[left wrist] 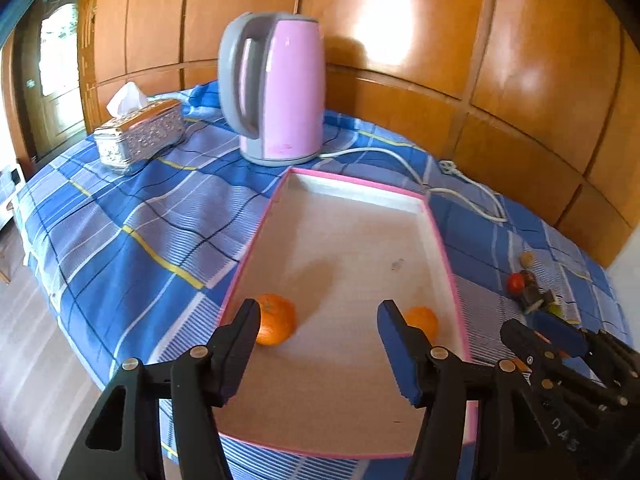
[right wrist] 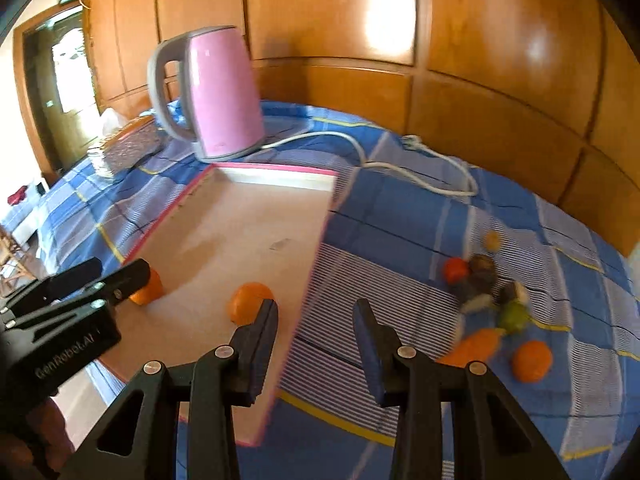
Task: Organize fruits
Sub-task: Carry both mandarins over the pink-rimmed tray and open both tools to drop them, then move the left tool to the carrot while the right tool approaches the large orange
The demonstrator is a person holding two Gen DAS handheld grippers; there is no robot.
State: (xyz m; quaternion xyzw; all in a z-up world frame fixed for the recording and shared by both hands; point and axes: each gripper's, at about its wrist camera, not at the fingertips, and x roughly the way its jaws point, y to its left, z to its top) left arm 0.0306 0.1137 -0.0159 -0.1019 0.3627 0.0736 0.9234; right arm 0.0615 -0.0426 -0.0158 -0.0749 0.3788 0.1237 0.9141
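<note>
A pink-rimmed tray (left wrist: 434, 224) lies on a blue checked cloth and holds two oranges, one at its near left (left wrist: 276, 319) and one at its near right (left wrist: 422, 320). My left gripper (left wrist: 318, 312) is open and empty above the tray's near end, between the two oranges. My right gripper (right wrist: 316, 312) is open and empty over the tray's right rim (right wrist: 320, 240). To its right on the cloth lie an orange (right wrist: 532, 361), a carrot-like piece (right wrist: 476, 346), a green fruit (right wrist: 514, 316), a red fruit (right wrist: 456, 270) and several small dark items.
A pink kettle (left wrist: 280, 88) stands behind the tray, its white cord (left wrist: 460, 184) trailing right along the wooden wall. A silver tissue box (left wrist: 140, 140) sits at the back left. The table edge drops to the floor on the left.
</note>
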